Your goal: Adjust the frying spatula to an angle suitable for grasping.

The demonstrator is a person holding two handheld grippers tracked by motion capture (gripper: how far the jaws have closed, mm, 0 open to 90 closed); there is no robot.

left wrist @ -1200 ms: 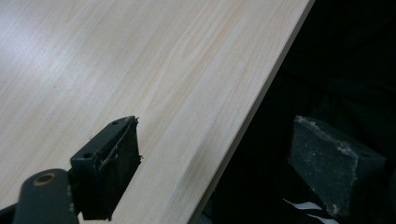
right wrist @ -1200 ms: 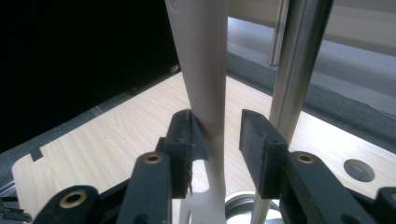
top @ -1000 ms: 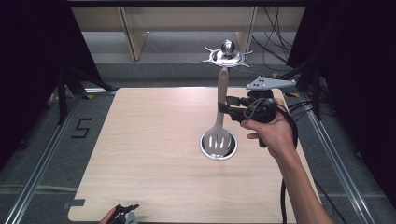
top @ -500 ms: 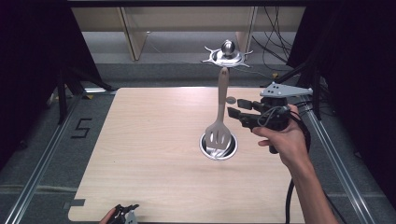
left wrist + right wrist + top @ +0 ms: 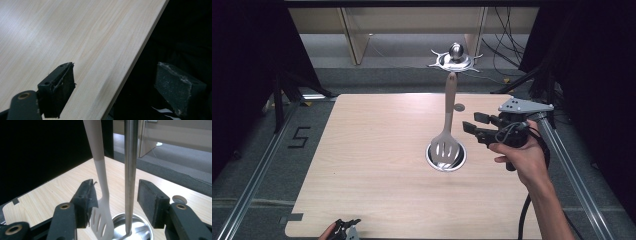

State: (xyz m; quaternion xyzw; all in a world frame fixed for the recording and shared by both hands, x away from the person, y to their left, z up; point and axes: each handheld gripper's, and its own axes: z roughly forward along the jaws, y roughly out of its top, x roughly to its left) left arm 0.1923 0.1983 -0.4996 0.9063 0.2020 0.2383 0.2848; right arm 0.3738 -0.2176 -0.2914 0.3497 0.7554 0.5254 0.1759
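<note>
A slotted spatula (image 5: 449, 107) with a tan handle and white head hangs from the crown of a metal utensil stand (image 5: 454, 56), over the stand's round base (image 5: 458, 161) on the wooden table (image 5: 372, 150). My right gripper (image 5: 471, 125) is level just right of the spatula, apart from it. Its jaws have just been opening and nothing is pressed between them. In the right gripper view the right gripper (image 5: 115, 192) looks past its jaws at the spatula (image 5: 101, 182) and the stand's pole (image 5: 130, 170) beyond. My left gripper (image 5: 345, 229) stands open at the table's near edge, left gripper (image 5: 115, 71) with nothing in it.
A small white round knob (image 5: 458, 106) lies on the table behind the stand, also seen as the knob (image 5: 179, 199). Metal rails (image 5: 257, 175) run along both sides of the table. Shelving and cables stand beyond the far edge.
The right gripper let go of the spatula's handle, opened its jaws and drew back to the right and slightly down. The spatula now hangs free. The left gripper stayed put.
</note>
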